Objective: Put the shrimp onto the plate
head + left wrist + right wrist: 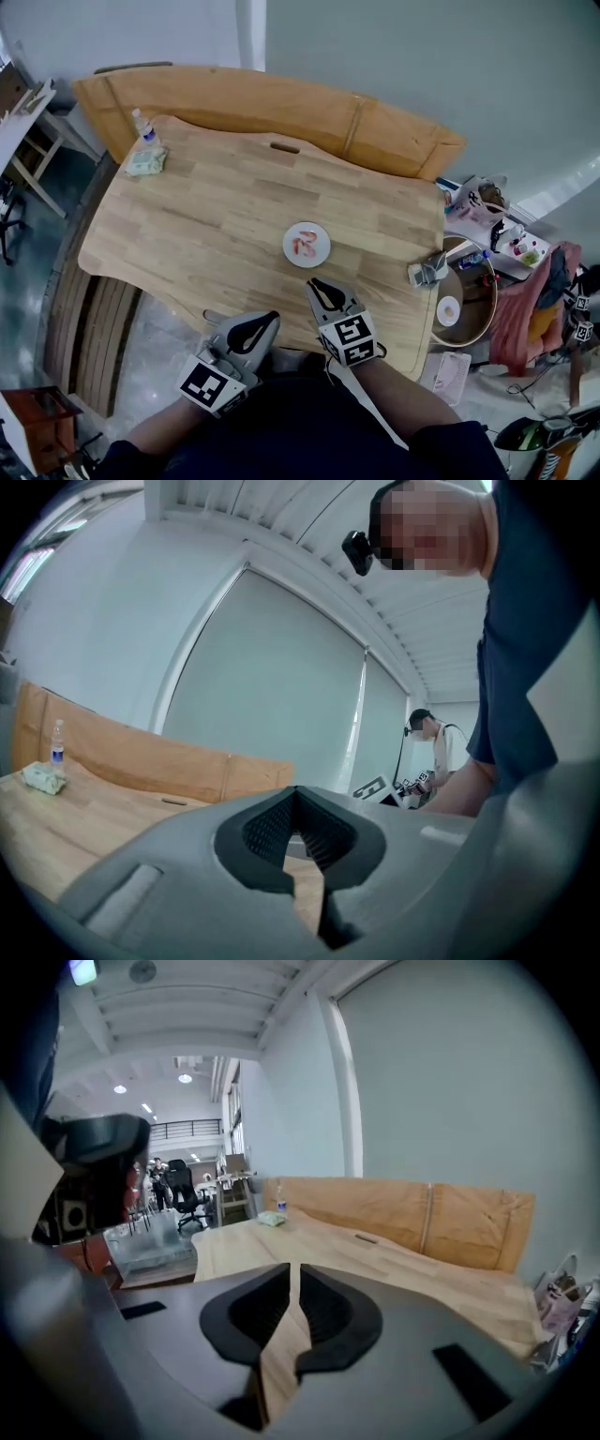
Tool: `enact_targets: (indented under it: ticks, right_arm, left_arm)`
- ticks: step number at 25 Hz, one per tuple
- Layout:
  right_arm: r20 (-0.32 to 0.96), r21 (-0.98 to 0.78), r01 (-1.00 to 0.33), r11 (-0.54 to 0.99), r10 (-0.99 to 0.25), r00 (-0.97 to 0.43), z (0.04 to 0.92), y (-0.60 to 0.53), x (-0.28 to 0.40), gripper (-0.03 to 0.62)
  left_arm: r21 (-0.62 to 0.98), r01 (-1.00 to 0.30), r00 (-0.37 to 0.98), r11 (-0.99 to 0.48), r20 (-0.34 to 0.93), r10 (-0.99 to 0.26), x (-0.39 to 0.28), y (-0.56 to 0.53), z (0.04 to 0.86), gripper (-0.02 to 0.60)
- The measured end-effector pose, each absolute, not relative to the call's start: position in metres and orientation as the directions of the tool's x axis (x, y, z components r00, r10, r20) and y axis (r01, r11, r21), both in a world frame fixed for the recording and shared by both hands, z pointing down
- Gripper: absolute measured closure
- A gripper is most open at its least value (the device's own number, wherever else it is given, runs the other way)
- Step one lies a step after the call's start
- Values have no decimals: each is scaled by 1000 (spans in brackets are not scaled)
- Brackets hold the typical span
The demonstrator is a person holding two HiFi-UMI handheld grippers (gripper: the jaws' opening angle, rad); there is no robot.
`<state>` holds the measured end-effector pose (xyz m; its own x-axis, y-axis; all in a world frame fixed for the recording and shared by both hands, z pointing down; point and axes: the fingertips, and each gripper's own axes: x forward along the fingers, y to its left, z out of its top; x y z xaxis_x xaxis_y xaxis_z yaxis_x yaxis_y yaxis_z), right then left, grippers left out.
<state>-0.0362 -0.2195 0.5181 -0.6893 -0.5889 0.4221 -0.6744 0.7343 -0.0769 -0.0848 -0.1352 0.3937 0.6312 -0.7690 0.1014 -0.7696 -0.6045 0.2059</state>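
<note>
A small white plate sits on the wooden table, right of its middle, with pinkish shrimp lying on it. My right gripper hangs over the near table edge, just short of the plate and pointing at it. Its jaws stand a narrow slit apart in the right gripper view, with nothing between them. My left gripper is lower left of it, off the table edge. In the left gripper view its tips meet and it holds nothing.
A water bottle and a green-white packet stand at the table's far left corner. A long wooden board leans behind the table. A small grey device lies at the right edge, beside a round tub. A person stands at the right.
</note>
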Motion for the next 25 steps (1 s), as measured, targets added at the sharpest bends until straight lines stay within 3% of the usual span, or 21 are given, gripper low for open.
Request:
enact_targets:
  ticks: [12,25]
  right_arm:
    - [218,-100,-638,764,-609,-763,406,-146,-24,583]
    - [138,-102,-631,769,-617,-775,397,-119,-15,585]
  left_arm:
    - [204,-709,698,-675,67,-713,-57,-121,380,578]
    - [216,-669,741,-712,108,-663,-28,-112,389,578]
